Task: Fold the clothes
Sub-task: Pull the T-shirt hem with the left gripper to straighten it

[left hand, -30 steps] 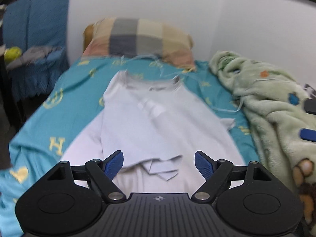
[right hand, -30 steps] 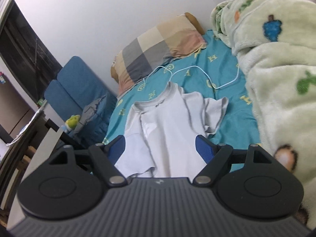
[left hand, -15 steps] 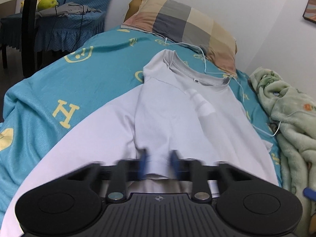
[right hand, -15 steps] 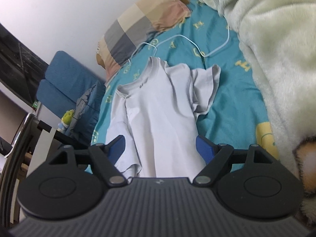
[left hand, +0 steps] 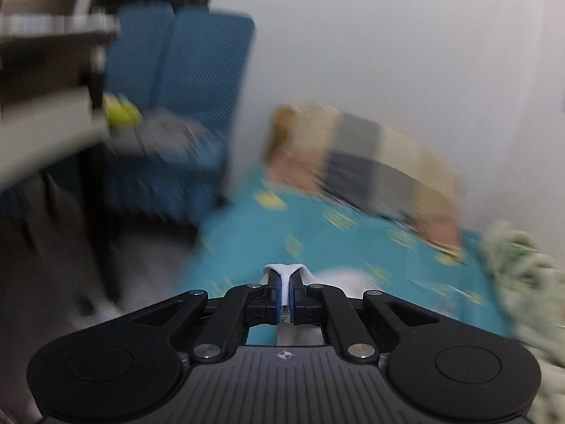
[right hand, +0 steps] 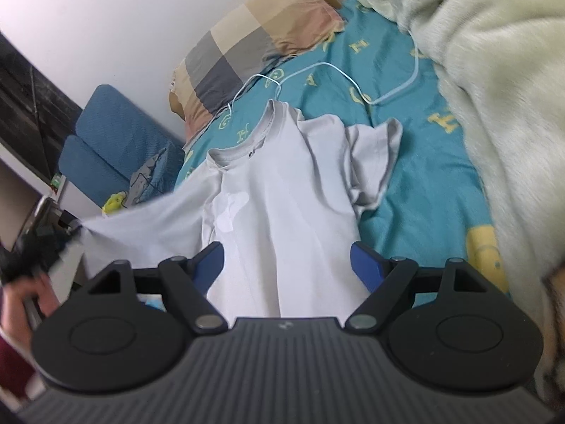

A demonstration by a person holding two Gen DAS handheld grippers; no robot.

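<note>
I am holding the left gripper (left hand: 284, 295) clamped on a pinch of white cloth, a little tuft of it poking up between the blue pads at the lower middle of the left wrist view. A second ago those jaws were standing apart over the shirt's folded sleeve; now they are together on it, and the whole left view is streaking with blur as I am drawing the cloth off toward the side of the bed. In the right wrist view this is showing as the sleeve (right hand: 141, 226) stretched out in a taut band toward the left edge of the frame, where my hand (right hand: 24, 300) is just visible.

The T-shirt (right hand: 282, 190) is lying in the middle of that view on the teal bedsheet (right hand: 423, 183), collar toward the checked pillow (right hand: 254, 39) at the upper middle, its other sleeve crumpled at the right. I am keeping the right gripper (right hand: 287, 265) wide apart above the shirt's lower body, with nothing between its pads.

I judge the sleeve is being opened out so the shirt can lie flat before any fold is made.

No containers are appearing in either view; a fleece blanket (right hand: 494, 70) is heaped at the right.
</note>
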